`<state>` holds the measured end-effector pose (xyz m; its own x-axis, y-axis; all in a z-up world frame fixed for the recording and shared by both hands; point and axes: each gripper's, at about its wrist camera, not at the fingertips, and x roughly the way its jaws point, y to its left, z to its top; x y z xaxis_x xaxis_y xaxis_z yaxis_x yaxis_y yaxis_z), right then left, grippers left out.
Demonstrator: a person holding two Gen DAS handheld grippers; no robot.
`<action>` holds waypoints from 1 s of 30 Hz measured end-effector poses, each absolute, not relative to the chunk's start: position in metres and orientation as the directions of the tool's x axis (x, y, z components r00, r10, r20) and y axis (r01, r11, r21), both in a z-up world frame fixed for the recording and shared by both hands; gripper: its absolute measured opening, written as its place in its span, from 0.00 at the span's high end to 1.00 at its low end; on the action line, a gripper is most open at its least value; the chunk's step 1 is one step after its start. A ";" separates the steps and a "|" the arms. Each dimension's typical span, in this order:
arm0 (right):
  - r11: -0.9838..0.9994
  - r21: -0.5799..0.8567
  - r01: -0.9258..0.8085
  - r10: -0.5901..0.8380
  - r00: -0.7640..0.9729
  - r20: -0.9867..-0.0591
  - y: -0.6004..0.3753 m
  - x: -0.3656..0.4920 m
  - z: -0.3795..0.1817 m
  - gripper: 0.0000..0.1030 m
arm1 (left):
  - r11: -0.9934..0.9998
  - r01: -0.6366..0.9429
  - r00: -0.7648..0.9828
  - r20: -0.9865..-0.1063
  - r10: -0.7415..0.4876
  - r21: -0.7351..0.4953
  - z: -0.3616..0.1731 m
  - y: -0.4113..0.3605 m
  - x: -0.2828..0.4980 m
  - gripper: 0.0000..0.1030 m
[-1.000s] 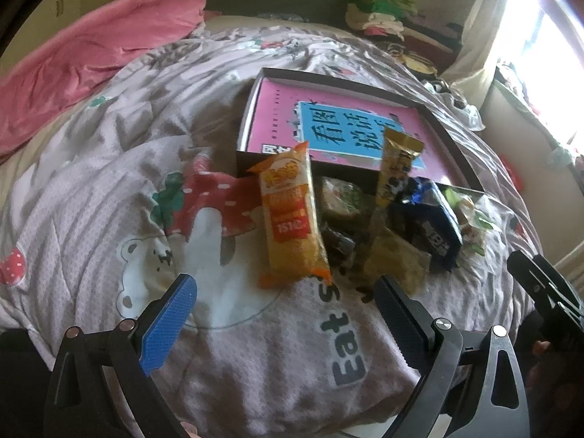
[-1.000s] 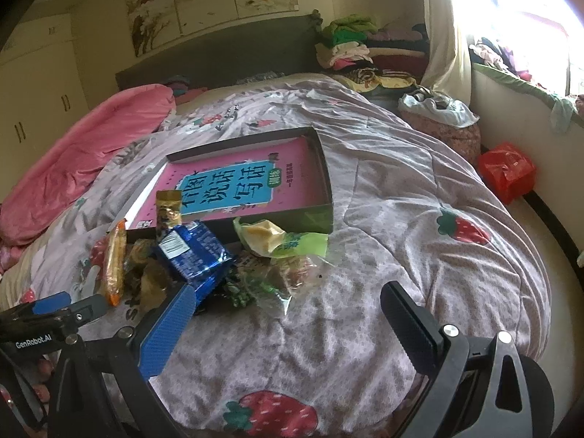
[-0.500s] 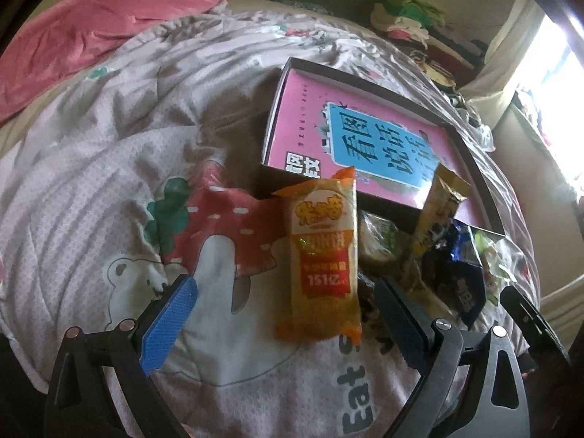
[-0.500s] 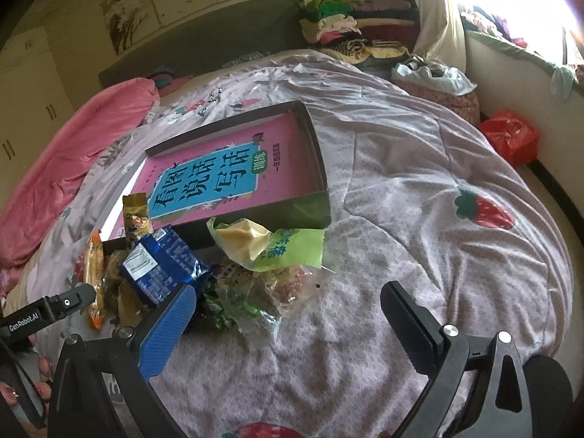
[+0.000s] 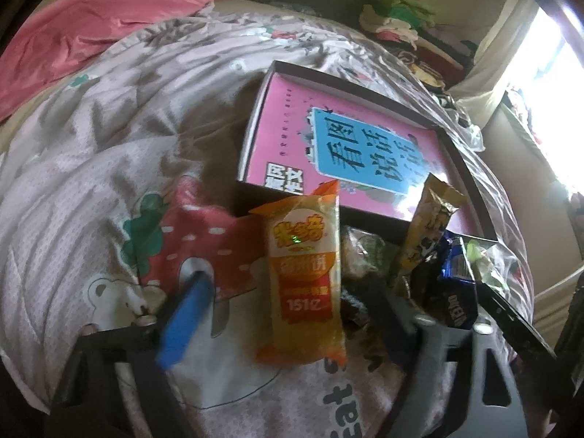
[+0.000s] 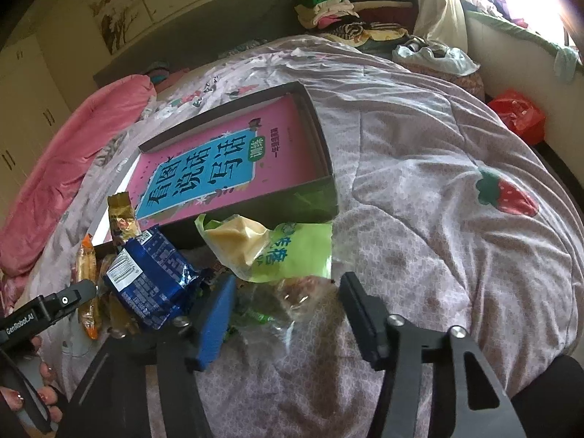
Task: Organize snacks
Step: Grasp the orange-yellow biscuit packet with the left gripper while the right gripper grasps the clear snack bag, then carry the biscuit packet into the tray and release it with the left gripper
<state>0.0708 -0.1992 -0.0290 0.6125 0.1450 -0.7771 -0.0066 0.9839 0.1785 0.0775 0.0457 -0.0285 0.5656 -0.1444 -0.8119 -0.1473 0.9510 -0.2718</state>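
A heap of snack packets lies on the bed in front of a shallow dark box with a pink book in it. An orange packet lies between the fingers of my open left gripper. Beside it are a gold packet and a blue packet. In the right wrist view my right gripper is open around a clear wrapper, below a green packet. The blue packet and the box also show there.
The bed has a pale quilt with strawberry prints. A pink blanket lies at the far left. Folded clothes are piled beyond the bed, and a red bag is on the floor at right. The left gripper shows at left.
Both grippers have moved forward and down to the snack heap. Both grippers' fingers have narrowed, the left around the orange packet, the right around the clear wrapper.
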 end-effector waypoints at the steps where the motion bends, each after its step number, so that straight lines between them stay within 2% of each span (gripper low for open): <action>1: 0.984 0.180 -0.007 0.146 0.611 -0.778 -0.199 0.071 -0.029 0.53 | 0.951 -0.142 0.562 -0.813 -0.152 -0.275 -0.029 0.045 0.079 0.29; 4: 0.987 0.161 -0.015 0.137 0.605 -0.785 -0.197 0.072 -0.029 0.54 | 0.946 -0.134 0.560 -0.810 -0.173 -0.295 -0.030 0.044 0.080 0.31; 5: 0.987 0.158 -0.017 0.137 0.604 -0.785 -0.197 0.071 -0.029 0.55 | 0.945 -0.130 0.561 -0.808 -0.180 -0.300 -0.030 0.043 0.080 0.35; 11: 0.991 0.137 -0.014 0.117 0.613 -0.781 -0.200 0.067 -0.025 0.63 | 0.935 -0.096 0.552 -0.800 -0.237 -0.343 -0.033 0.042 0.085 0.66; 24: 0.983 0.167 0.072 0.082 0.644 -0.760 -0.230 0.052 -0.009 0.65 | 0.931 -0.060 0.587 -0.767 -0.258 -0.360 -0.016 0.046 0.071 0.66; 30: 0.978 0.189 0.089 0.074 0.701 -0.710 -0.243 0.049 0.007 0.65 | 0.937 -0.050 0.631 -0.738 -0.239 -0.347 0.004 0.049 0.065 0.66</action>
